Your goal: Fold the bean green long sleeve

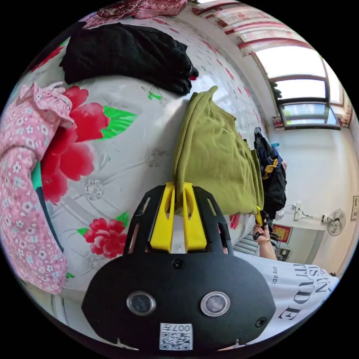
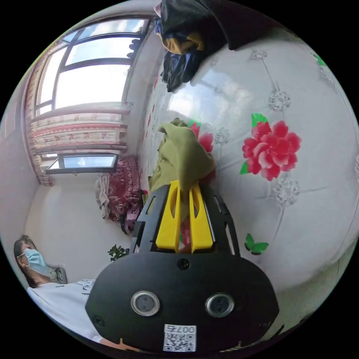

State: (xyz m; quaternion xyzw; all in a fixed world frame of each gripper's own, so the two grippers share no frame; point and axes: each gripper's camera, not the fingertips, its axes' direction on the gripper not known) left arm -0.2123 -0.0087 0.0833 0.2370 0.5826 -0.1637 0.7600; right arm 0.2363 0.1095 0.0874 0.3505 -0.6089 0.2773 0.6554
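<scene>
Left tool (image 1: 178, 202) pinches a bunched edge of the green shirt (image 1: 218, 164), yellow jaws pressed onto the cloth. Right tool (image 2: 185, 203) grips another part of the shirt (image 2: 183, 157) the same way. It hangs stretched between them above the flowered bed (image 1: 119, 157), near a black garment (image 1: 127, 52).

Bright window (image 2: 89, 78) glare, fisheye-warped edges

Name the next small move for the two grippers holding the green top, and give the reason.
Probably lower it flat onto the bedspread. The left gripper and right gripper both pinch the green top, which hangs doubled between them above the bed.
</scene>
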